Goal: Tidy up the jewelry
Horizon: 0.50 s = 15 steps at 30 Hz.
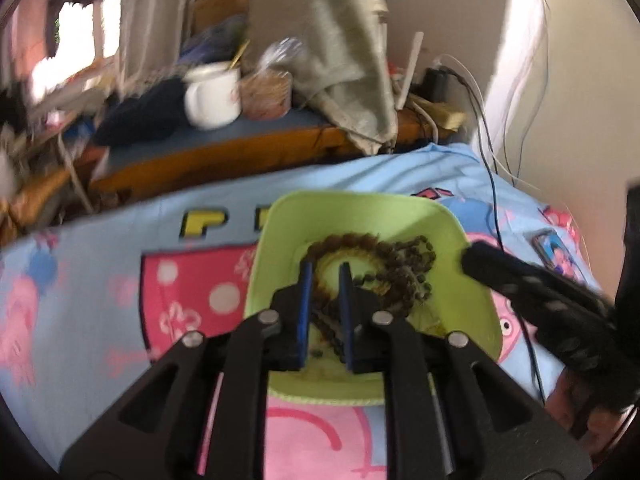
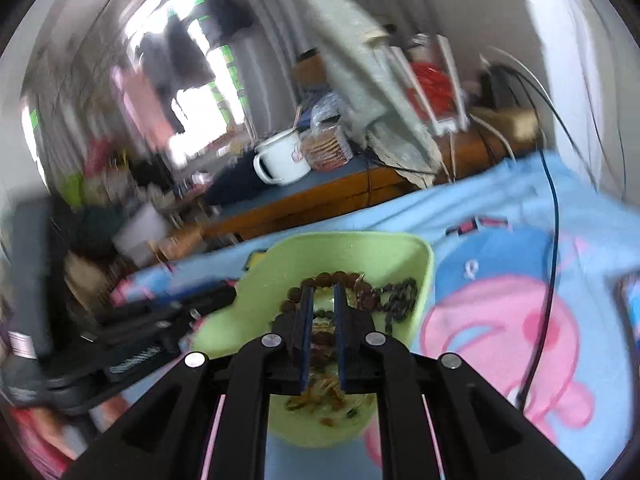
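Left wrist view: the left gripper hangs over a green tray on a cartoon bedsheet, fingers a narrow gap apart, and whether they pinch the dark bead strand beneath I cannot tell. Brown bead bracelets lie coiled inside the tray, the right gripper at its right rim. From its own camera that gripper shows nearly pressed together, empty, above the beads; a white mug stands on the desk behind.
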Each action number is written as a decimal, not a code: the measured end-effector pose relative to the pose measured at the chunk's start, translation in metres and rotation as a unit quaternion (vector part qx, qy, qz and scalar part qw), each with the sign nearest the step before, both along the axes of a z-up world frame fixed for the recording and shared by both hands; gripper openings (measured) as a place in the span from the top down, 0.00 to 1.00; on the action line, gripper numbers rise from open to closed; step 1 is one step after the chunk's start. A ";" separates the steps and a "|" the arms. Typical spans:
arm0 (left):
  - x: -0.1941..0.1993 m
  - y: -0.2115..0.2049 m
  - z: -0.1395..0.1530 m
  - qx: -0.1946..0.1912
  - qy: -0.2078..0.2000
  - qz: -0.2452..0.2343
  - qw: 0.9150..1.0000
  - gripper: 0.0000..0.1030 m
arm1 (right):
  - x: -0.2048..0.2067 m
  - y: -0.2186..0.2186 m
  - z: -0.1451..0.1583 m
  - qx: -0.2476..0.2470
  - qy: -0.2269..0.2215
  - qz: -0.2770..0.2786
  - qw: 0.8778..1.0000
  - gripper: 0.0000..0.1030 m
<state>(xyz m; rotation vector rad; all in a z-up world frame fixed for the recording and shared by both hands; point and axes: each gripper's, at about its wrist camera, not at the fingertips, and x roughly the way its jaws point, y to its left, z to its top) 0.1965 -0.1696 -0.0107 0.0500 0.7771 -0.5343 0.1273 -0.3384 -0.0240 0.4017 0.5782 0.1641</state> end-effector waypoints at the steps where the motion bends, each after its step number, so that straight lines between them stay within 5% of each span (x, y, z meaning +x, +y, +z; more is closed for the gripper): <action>1: -0.004 0.009 -0.001 -0.023 0.001 0.003 1.000 0.88 | -0.011 -0.002 0.001 0.011 -0.012 -0.004 1.000 1.00; 5: -0.029 0.029 -0.009 -0.010 0.007 0.003 1.000 0.88 | -0.043 0.008 0.005 -0.002 -0.040 -0.009 0.999 1.00; 8: -0.056 0.033 -0.018 0.046 -0.010 0.004 0.999 0.88 | -0.057 0.025 0.000 -0.004 -0.021 0.008 1.000 0.99; 15: -0.099 0.059 -0.026 0.086 -0.007 0.052 0.995 0.87 | -0.099 0.073 -0.017 -0.052 0.005 0.004 0.999 0.78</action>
